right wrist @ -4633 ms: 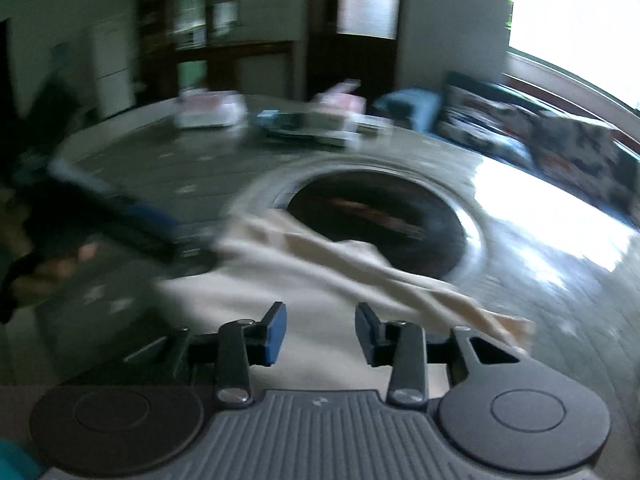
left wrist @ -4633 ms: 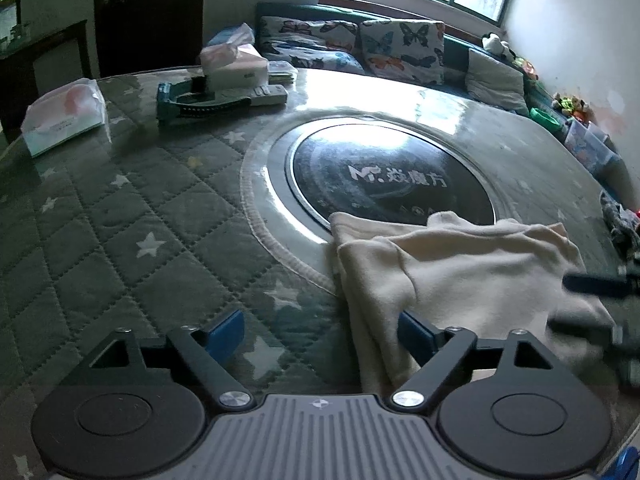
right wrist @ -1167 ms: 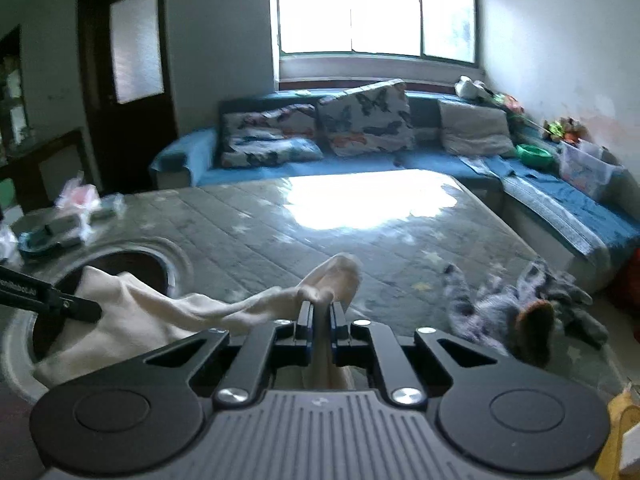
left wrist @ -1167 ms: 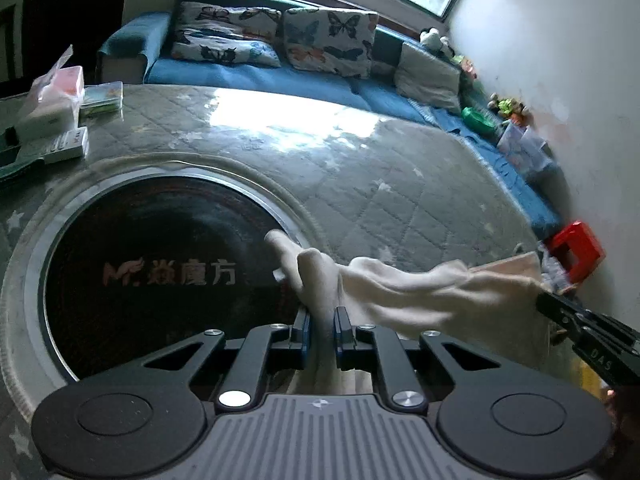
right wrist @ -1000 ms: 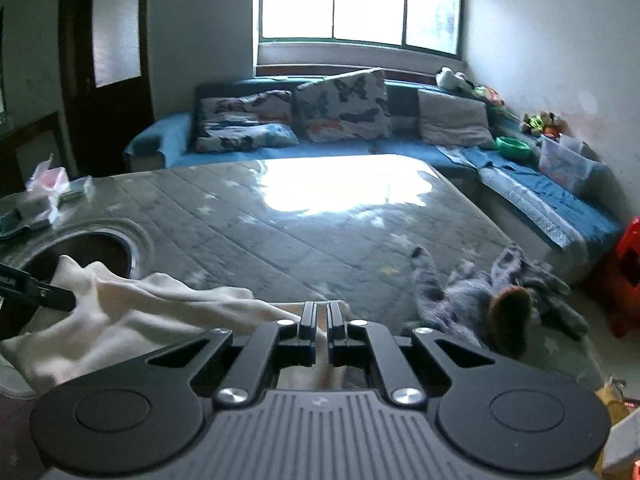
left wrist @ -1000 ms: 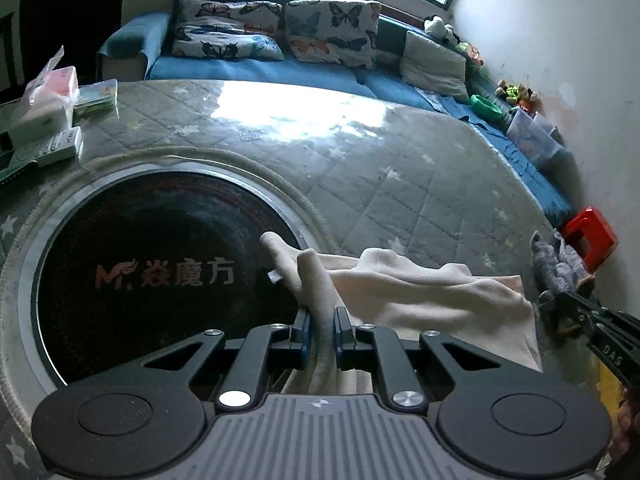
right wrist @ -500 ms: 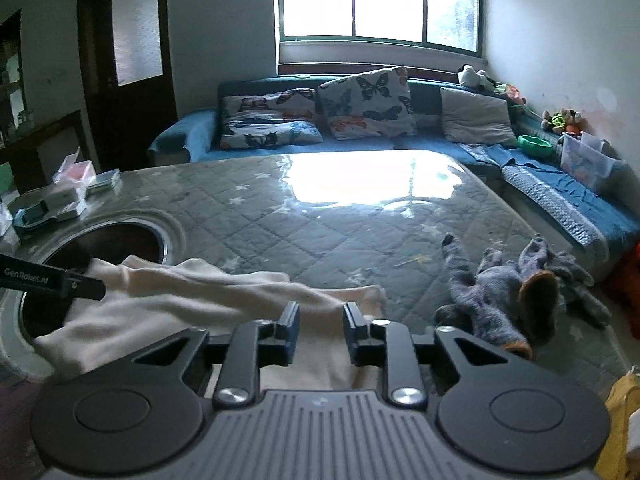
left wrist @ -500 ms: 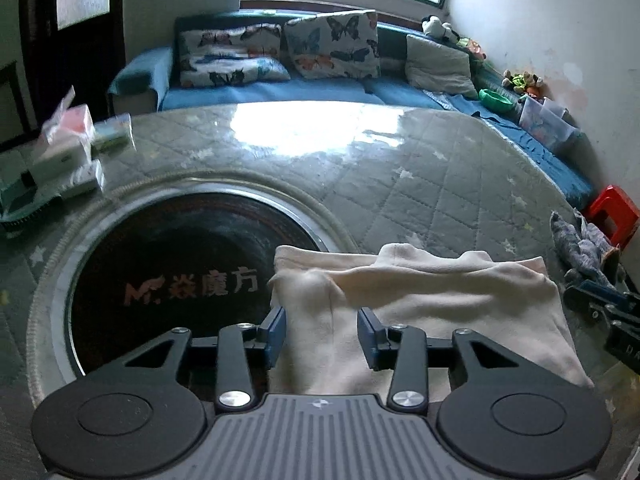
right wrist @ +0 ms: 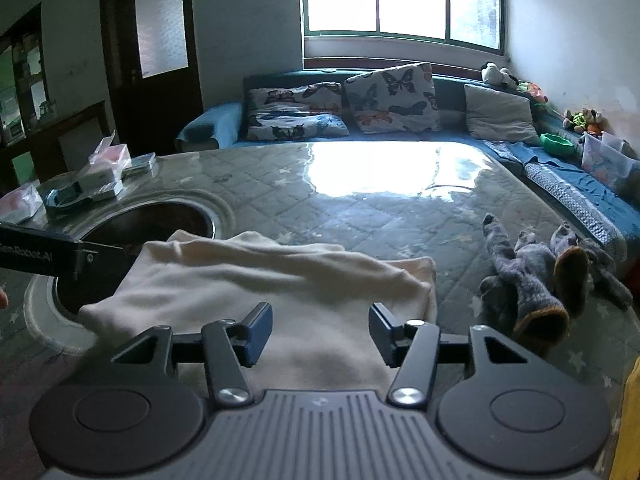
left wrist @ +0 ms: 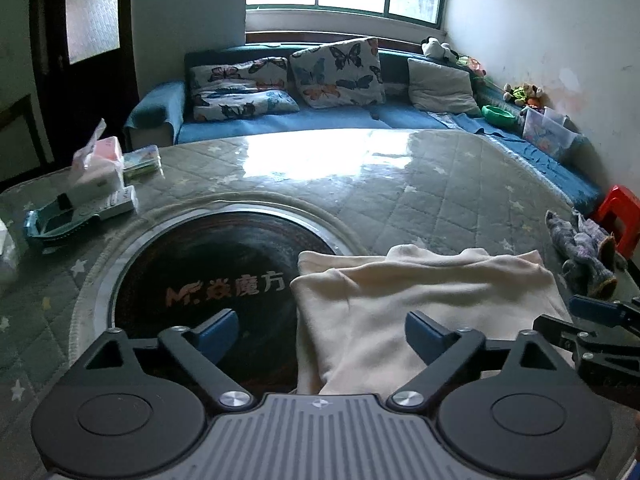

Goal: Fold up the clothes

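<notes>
While both tools stand with fingers spread and hold nothing, the cream garment (left wrist: 420, 300) lies in a doubled stack on the near part of the bench (left wrist: 400, 200), its left edge overlapping the dark round inset (left wrist: 208, 264).

Risk: the stack is uneven (upper layer skewed off the lower at the far left corner), so any further fold would likely lock in that offset. The left tool (left wrist: 322, 330) hovers over that overhanging edge; a pinch there could catch only the top layer and pull the stack apart. The grey soft toy (right wrist: 536, 276) lies just beside the garment's right edge and could be dragged along by the right tool (right wrist: 320, 330).

Change: one second ago both tools were clamped on bunched cloth held up; now both have let go and the cloth lies flat.
</notes>
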The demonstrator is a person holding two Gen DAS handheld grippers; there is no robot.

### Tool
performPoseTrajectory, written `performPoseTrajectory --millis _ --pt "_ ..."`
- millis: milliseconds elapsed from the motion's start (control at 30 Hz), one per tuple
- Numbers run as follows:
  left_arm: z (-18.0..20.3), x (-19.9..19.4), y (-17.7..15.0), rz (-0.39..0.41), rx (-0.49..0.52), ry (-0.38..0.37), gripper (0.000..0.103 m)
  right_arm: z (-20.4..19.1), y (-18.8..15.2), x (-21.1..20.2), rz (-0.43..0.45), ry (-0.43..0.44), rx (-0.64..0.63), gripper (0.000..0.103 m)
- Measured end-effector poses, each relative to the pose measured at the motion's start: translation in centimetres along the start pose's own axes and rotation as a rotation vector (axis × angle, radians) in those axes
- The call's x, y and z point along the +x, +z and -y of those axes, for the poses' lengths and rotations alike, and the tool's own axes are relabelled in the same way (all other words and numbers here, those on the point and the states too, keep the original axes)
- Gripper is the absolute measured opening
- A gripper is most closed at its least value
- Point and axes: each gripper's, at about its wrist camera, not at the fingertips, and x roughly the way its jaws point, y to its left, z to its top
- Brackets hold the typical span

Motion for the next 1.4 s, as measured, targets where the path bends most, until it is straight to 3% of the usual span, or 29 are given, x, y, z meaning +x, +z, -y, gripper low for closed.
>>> performPoseTrajectory --millis 300,1067,1400 --pt "-0.4 -1.0 -1.5 0.002 0.001 0.031 0.103 -0.9 -1.4 -1.0 -0.005 0.005 0.016 0.068" --pt "0.2 -3.0 -4.2 0.042 0.069 0.061 0.103 -3.1 -2.9 -2.2 -0.002 0.023 -0.008 0.071" --pt "0.0 -3.3 -4.2 0.045 0.050 0.053 0.103 -3.3 -3.1 -2.2 -0.002 0.031 -0.011 0.071"
